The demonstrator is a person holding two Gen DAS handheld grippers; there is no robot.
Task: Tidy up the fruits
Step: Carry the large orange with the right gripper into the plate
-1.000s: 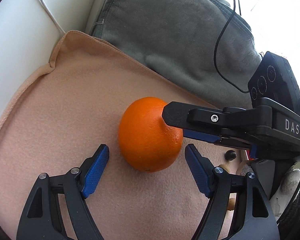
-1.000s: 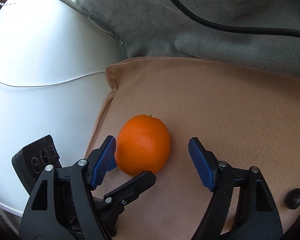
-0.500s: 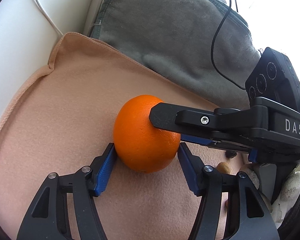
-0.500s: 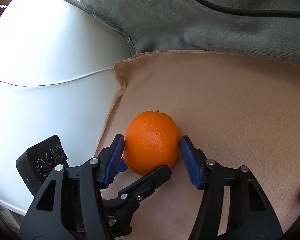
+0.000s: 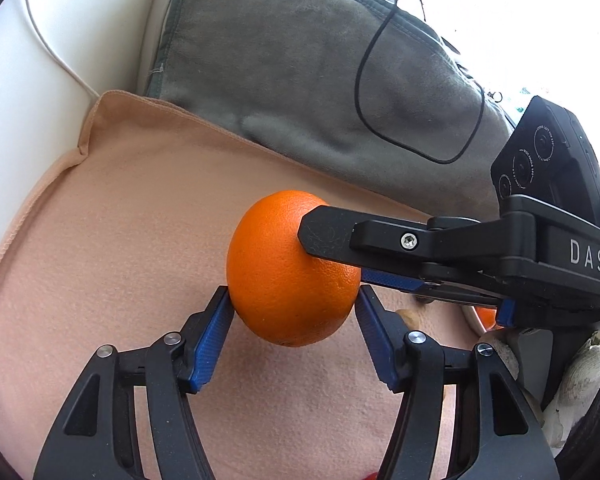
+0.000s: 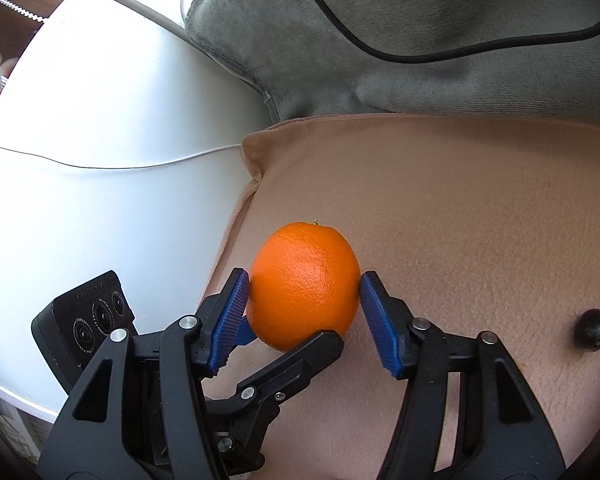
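One orange (image 5: 288, 276) sits on a peach cloth (image 5: 120, 240). My left gripper (image 5: 292, 320) is shut on the orange, both blue pads against its sides. My right gripper (image 6: 304, 300) is shut on the same orange (image 6: 304, 284) from the other direction. The right gripper's black finger (image 5: 380, 236) crosses in front of the orange in the left wrist view. The left gripper's finger (image 6: 296, 360) lies under the orange in the right wrist view.
A grey cushion (image 5: 300, 72) with a black cable (image 5: 380, 60) lies behind the peach cloth (image 6: 460, 220). A white surface (image 6: 100, 160) with a thin cable is on the left. A small dark fruit (image 6: 591, 329) lies on the cloth at right. Another orange (image 5: 487, 316) peeks out behind the right gripper.
Both grippers went from open around the orange to shut on it, and both moved in closer. The orange sits a little higher in both views.
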